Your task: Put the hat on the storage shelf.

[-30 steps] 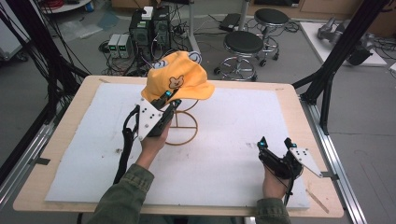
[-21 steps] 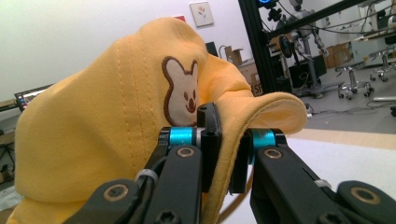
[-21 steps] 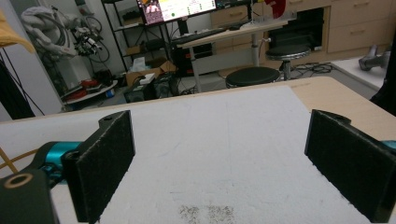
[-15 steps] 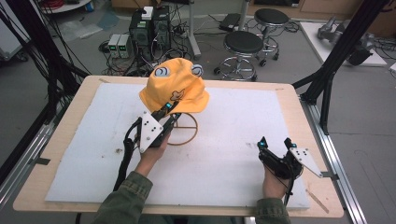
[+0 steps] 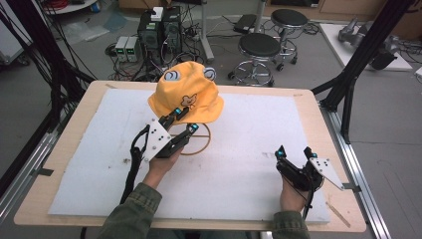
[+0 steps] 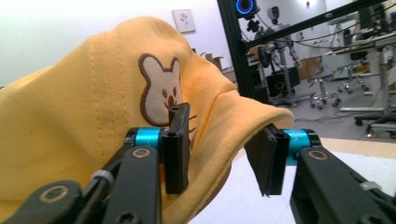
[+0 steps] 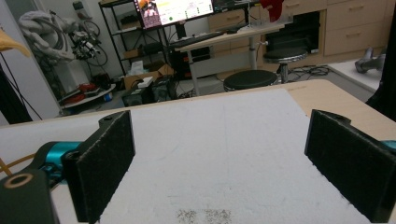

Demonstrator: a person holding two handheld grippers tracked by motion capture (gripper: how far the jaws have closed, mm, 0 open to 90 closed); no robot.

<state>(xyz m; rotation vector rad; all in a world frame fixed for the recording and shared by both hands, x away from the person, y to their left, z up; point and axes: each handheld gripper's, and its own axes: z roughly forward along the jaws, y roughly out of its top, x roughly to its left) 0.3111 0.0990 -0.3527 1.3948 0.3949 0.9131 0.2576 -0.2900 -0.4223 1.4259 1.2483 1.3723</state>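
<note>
Your left gripper (image 5: 183, 122) has just been opening its fingers, the brim of the yellow bear-patch cloth hat (image 5: 186, 94) between them, unpinched, on its wire stand (image 5: 196, 144). Your right gripper (image 5: 294, 152) rests wide open on the table (image 5: 308, 107).

The right claw (image 7: 219, 172) is standing wide open at the bottom of the frame, its two black pads (image 7: 105, 163) apart with nothing between them. White foam (image 7: 224, 140) is covering the counter (image 7: 322, 91) ahead. A stool (image 7: 254, 79) is sitting beyond, upper centre.
</note>
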